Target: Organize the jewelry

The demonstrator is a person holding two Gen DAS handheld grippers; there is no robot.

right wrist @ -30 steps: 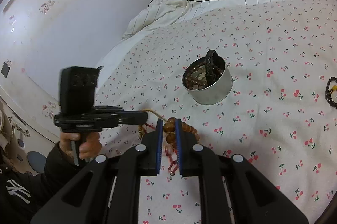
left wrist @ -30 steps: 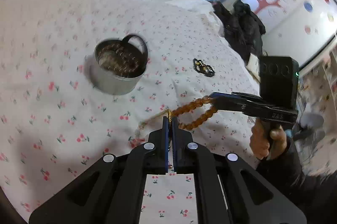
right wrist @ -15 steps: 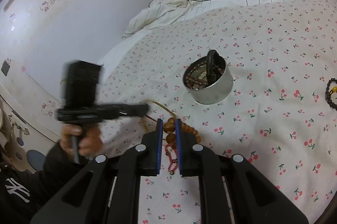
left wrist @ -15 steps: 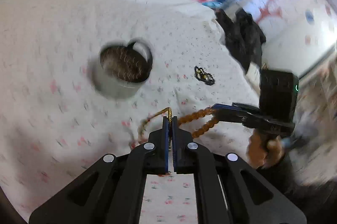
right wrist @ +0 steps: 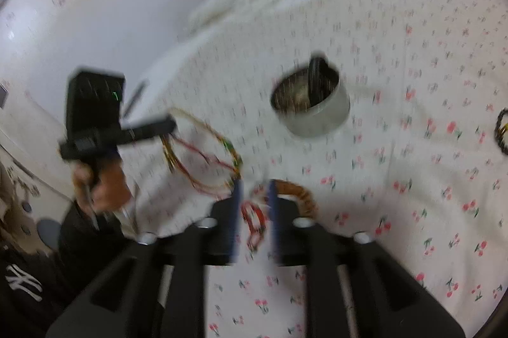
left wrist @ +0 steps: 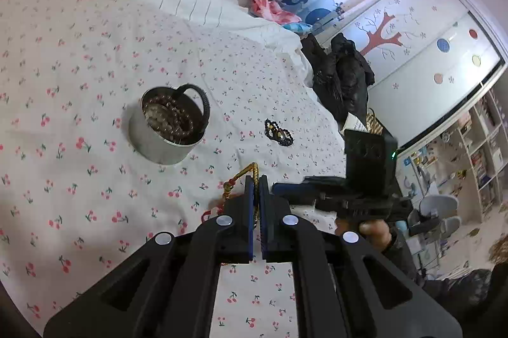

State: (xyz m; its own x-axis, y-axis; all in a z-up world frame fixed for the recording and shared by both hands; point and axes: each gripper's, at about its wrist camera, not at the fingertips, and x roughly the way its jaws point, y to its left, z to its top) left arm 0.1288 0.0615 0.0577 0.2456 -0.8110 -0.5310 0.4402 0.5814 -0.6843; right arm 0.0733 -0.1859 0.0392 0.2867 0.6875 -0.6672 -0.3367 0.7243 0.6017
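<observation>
So the amber bead bracelet [right wrist: 298, 195] is lying on the cherry-print bedsheet [left wrist: 95, 179] now, just past the right gripper [right wrist: 254, 188], poking out at about 2 o'clock from its tips. A second ago those jaws were pinched on the beads; they've just been opening, and only the red cord bit sits loose between them. The left gripper [left wrist: 256, 179] is clamped on the gold cord [left wrist: 244, 174] and has lifted up a little, so the cord loops hang from its tip in the blurry right view. The steel tin [left wrist: 165, 131] full of beads sits at 10 o'clock from it, and a dark bracelet [left wrist: 279, 133] at 1 o'clock. Both hands hold their handles upright, grippers tilted down toward the bed.
</observation>
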